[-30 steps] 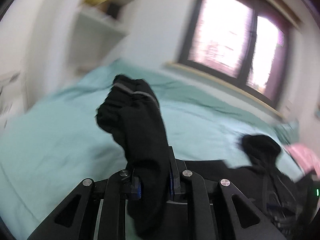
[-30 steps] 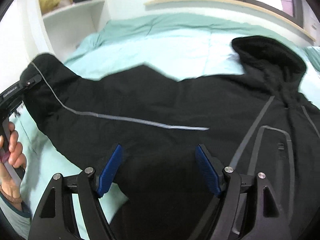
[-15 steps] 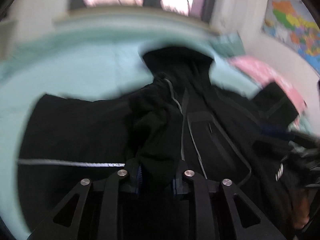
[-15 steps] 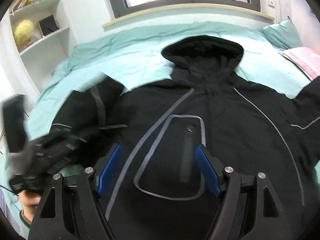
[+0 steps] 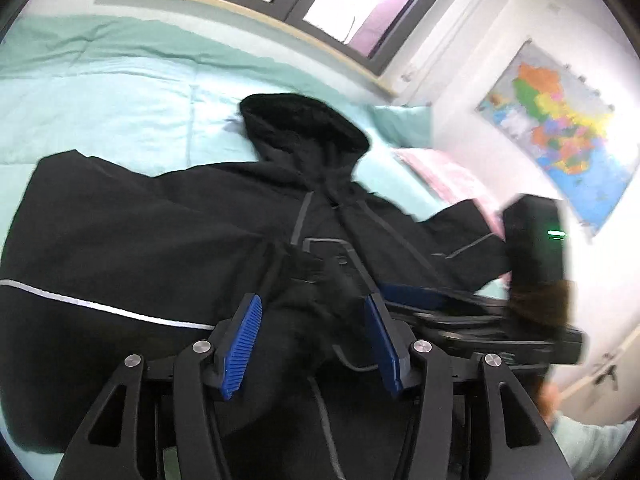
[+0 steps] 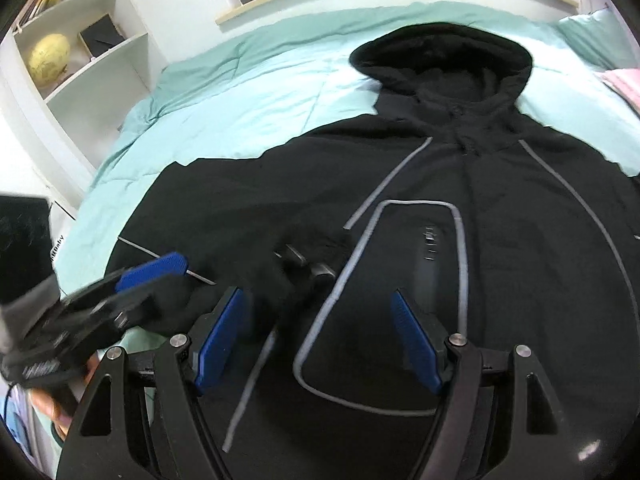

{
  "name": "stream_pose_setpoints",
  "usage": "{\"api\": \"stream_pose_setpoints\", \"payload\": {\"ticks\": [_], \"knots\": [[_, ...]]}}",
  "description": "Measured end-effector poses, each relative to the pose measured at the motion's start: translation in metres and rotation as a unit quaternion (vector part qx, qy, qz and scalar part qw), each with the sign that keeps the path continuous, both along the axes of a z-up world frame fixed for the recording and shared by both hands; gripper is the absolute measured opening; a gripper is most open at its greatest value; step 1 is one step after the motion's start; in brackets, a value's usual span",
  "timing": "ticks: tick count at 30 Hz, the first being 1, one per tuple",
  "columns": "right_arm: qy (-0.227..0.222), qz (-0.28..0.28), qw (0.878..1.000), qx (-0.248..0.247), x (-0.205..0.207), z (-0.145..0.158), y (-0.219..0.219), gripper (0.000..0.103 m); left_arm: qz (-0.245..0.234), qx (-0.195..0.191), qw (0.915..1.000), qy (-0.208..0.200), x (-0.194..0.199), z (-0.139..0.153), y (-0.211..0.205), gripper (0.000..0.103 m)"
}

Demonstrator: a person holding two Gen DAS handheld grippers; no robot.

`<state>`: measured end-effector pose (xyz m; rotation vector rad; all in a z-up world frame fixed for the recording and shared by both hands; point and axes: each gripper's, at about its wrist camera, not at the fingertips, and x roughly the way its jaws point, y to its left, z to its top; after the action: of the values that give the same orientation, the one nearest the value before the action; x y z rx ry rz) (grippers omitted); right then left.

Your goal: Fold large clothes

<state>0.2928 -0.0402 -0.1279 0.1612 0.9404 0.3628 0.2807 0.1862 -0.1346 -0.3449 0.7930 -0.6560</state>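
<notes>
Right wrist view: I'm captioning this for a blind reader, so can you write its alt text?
A black hooded jacket lies spread front-up on a mint-green bed, its hood toward the window. The right tool hangs open over its chest, and the left tool, also open, sits at the left over a folded-in sleeve.

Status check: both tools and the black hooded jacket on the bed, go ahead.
Left tool open, empty. Right tool open, empty. Black hooded jacket flat on teal bedspread, one sleeve cuff folded onto chest. Nothing in the way.

No legible text — only blur.
</notes>
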Motion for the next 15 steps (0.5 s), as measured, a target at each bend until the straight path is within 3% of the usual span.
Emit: {"api": "stream_pose_setpoints", "payload": {"ticks": [4, 8, 10, 12, 13, 15], "knots": [[0.018, -0.001, 1.0, 0.019, 0.006, -0.009, 0.007, 0.078, 0.017, -0.032, 0.9993, -0.001, 0.0, 0.002, 0.012, 0.055], [0.075, 0.007, 0.994, 0.072, 0.023, -0.03, 0.012, 0.078, 0.074, 0.032, 0.9966, -0.02, -0.001, 0.006, 0.017, 0.055], [0.085, -0.001, 0.991, 0.099, 0.034, -0.037, 0.015, 0.077, 0.078, 0.04, 0.996, -0.014, 0.001, 0.003, 0.017, 0.055], [0.075, 0.009, 0.992, 0.097, 0.041, -0.035, 0.024, 0.062, 0.092, 0.052, 0.9944, -0.001, 0.003, 0.0, 0.02, 0.055], [0.073, 0.007, 0.994, 0.075, 0.043, -0.034, 0.029, 0.045, 0.102, 0.056, 0.9932, -0.001, 0.002, 0.0, 0.022, 0.055], [0.063, 0.011, 0.996, 0.065, 0.042, -0.027, 0.031, 0.037, 0.116, 0.061, 0.9914, -0.001, 0.001, 0.004, 0.026, 0.055]]}}
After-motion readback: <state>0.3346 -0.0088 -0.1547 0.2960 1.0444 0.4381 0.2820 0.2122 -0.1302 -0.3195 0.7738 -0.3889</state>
